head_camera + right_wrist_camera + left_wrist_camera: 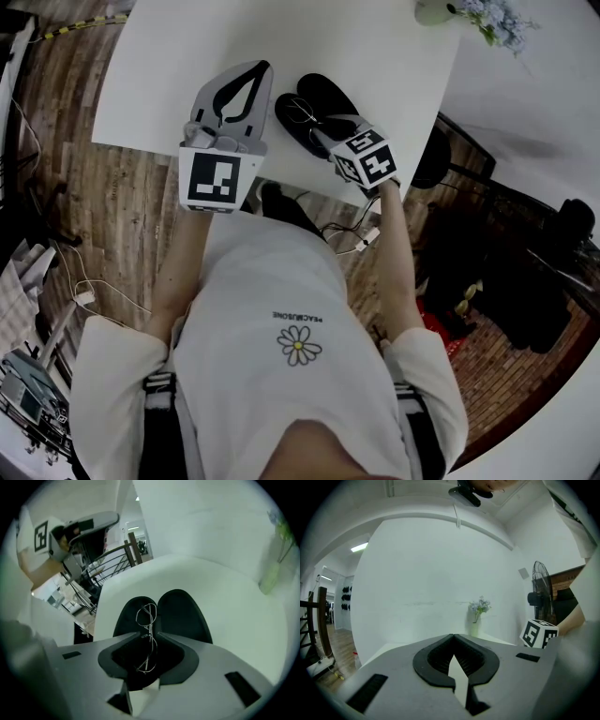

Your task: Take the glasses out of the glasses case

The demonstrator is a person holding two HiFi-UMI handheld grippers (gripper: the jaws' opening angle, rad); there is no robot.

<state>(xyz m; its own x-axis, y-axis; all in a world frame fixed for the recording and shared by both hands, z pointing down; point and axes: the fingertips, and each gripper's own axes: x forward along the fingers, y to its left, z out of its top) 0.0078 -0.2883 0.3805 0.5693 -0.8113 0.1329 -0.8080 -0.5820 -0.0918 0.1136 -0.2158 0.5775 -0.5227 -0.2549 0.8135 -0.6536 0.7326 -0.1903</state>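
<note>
An open black glasses case [330, 96] lies on the white table [375, 47] near its front edge. Thin wire glasses [302, 113] rest in its left half. My right gripper [317, 133] reaches down over the case. In the right gripper view its fingertips [139, 633] stand close either side of the glasses [146, 613] at the bridge, with a narrow dark gap still showing. One lens sits inside the jaws' hollow, the other over the case [182, 613]. My left gripper [260, 67] hovers left of the case, shut and empty [453, 635].
A pale vase with blue flowers [439, 11] stands at the table's far right corner [475, 627] [270, 579]. A fan [540, 590] and dark furniture stand right of the table. Wooden floor and cables lie to the left.
</note>
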